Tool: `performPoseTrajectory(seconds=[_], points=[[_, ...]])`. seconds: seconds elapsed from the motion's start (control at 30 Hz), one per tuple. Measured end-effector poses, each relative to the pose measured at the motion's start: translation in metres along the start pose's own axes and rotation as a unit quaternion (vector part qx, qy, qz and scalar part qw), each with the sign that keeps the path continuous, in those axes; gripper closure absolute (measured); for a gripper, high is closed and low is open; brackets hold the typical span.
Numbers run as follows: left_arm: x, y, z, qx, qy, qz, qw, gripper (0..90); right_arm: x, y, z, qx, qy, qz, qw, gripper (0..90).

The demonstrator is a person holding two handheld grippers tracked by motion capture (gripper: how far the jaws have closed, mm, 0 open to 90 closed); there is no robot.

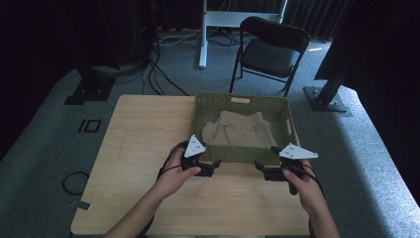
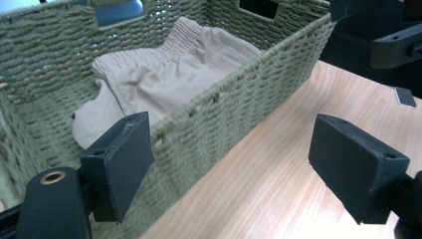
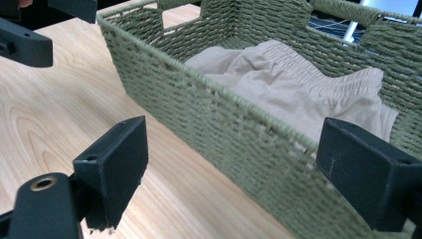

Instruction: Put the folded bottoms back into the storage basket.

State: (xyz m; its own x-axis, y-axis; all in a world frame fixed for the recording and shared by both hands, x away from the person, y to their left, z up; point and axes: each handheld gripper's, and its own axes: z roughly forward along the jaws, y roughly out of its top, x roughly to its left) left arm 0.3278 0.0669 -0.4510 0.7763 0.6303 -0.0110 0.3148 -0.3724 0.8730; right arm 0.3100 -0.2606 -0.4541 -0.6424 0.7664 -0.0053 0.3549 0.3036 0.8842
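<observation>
A green woven basket stands at the far middle of the wooden table, with a crumpled beige garment lying inside it. My left gripper is held just before the basket's near wall, towards its left end, and my right gripper towards its right end. In the left gripper view the left gripper is open, with the basket wall and the garment ahead of it. The right gripper is open too, facing the wall and the garment. Nothing is held.
A black folding chair stands on the carpet beyond the basket, beside a white desk leg. Cables and black stand bases lie at the far left, another base at the far right.
</observation>
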Motion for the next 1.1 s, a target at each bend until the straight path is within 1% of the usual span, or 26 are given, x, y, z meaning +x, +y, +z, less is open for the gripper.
performPoseTrajectory(seconds=[0.03, 0.07, 0.1, 0.2, 0.3, 0.37, 0.4, 0.43, 0.47, 0.53, 0.57, 0.6, 0.7, 0.77, 0.83, 0.9, 1.0, 1.1], points=[[-0.001, -0.003, 0.001, -0.001, -0.001, -0.004, 1.0, 18.4, 0.001, -0.002, 0.0, 0.002, -0.002, -0.001, 1.0, 12.6], [-0.001, -0.006, 0.001, 0.004, -0.002, -0.003, 1.0, 18.4, 0.001, -0.005, 0.0, 0.004, -0.004, -0.003, 1.0, 12.6], [-0.001, -0.01, 0.001, 0.009, -0.002, -0.001, 1.0, 18.4, 0.001, -0.008, 0.001, 0.007, -0.006, -0.002, 1.0, 12.7], [-0.001, -0.021, 0.002, 0.013, 0.004, -0.003, 0.9999, 18.4, 0.0, -0.019, 0.003, 0.016, -0.012, 0.004, 0.9998, 12.7], [0.001, -0.032, 0.003, 0.022, 0.006, -0.008, 0.9997, 18.4, -0.002, -0.032, 0.005, 0.023, -0.011, 0.019, 0.9995, 13.4], [0.003, -0.039, 0.003, 0.029, 0.008, -0.01, 0.9995, 18.4, -0.003, -0.04, 0.008, 0.033, -0.012, 0.027, 0.999, 13.4], [0.003, -0.039, 0.003, 0.029, 0.008, -0.01, 0.9995, 18.4, -0.003, -0.04, 0.008, 0.033, -0.012, 0.027, 0.999, 13.4], [0.006, -0.044, 0.005, 0.031, 0.012, -0.011, 0.9994, 18.4, -0.004, -0.044, 0.009, 0.039, -0.015, 0.025, 0.9988, 13.4], [0.008, -0.047, 0.006, 0.035, 0.018, -0.014, 0.9991, 18.4, -0.005, -0.051, 0.011, 0.053, -0.023, 0.025, 0.998, 13.5], [0.011, -0.051, 0.008, 0.039, 0.024, -0.013, 0.9988, 18.4, -0.007, -0.059, 0.014, 0.063, -0.031, 0.029, 0.9971, 13.5], [0.013, -0.054, 0.009, 0.04, 0.025, -0.02, 0.9987, 18.4, -0.007, -0.062, 0.014, 0.067, -0.031, 0.033, 0.9967, 13.5], [0.014, -0.056, 0.009, 0.042, 0.024, -0.02, 0.9986, 18.4, -0.008, -0.066, 0.015, 0.072, -0.036, 0.035, 0.9961, 13.6], [0.016, -0.064, 0.01, 0.05, 0.026, -0.022, 0.9982, 18.4, -0.011, -0.075, 0.016, 0.078, -0.051, 0.04, 0.9948, 13.6], [0.017, -0.069, 0.01, 0.052, 0.027, -0.029, 0.9979, 18.4, -0.013, -0.08, 0.016, 0.08, -0.056, 0.047, 0.9941, 13.6], [0.018, -0.073, 0.01, 0.056, 0.025, -0.032, 0.9976, 18.4, -0.014, -0.085, 0.016, 0.083, -0.066, 0.052, 0.9931, 13.6], [0.019, -0.078, 0.009, 0.058, 0.026, -0.037, 0.9973, 18.4, -0.015, -0.089, 0.016, 0.092, -0.071, 0.054, 0.9918, 13.6], [0.022, -0.084, 0.007, 0.061, 0.032, -0.045, 0.9966, 18.4, -0.016, -0.092, 0.014, 0.097, -0.077, 0.054, 0.9909, 13.6], [0.026, -0.091, 0.004, 0.058, 0.037, -0.058, 0.996, 18.4, -0.017, -0.096, 0.013, 0.099, -0.081, 0.061, 0.9899, 13.7]])
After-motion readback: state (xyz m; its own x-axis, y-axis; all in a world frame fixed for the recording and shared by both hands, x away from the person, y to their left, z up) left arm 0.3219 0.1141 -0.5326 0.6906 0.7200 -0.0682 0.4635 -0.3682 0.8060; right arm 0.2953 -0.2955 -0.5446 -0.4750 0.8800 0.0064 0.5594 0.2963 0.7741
